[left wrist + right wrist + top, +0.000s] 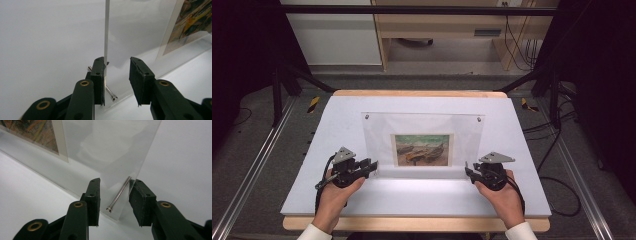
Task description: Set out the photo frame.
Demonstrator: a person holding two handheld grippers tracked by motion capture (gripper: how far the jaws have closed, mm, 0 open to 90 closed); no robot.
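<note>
Clear acrylic picture frame (424, 142) with a boat painting is standing mid-table on the white tabletop (412, 195). Left gripper (373, 167) is straddling its 9 o'clock corner, right gripper (468, 170) its 3 o'clock corner. Both are sitting partly closed, one pad (98, 75) against the pane; can't tell if clamped.

Both hands low, claws facing inward

Left black two-jaw claw (373, 166) and right black two-jaw claw (468, 170) stand with jaws parted, forearms angled inward.

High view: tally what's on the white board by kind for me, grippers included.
Clear acrylic frame: 1
Painted print inside it: 1
Metal corner pins visible at the top, left and right: 2
Handheld grippers, left gripper and right gripper: 2
Total: 6
</note>
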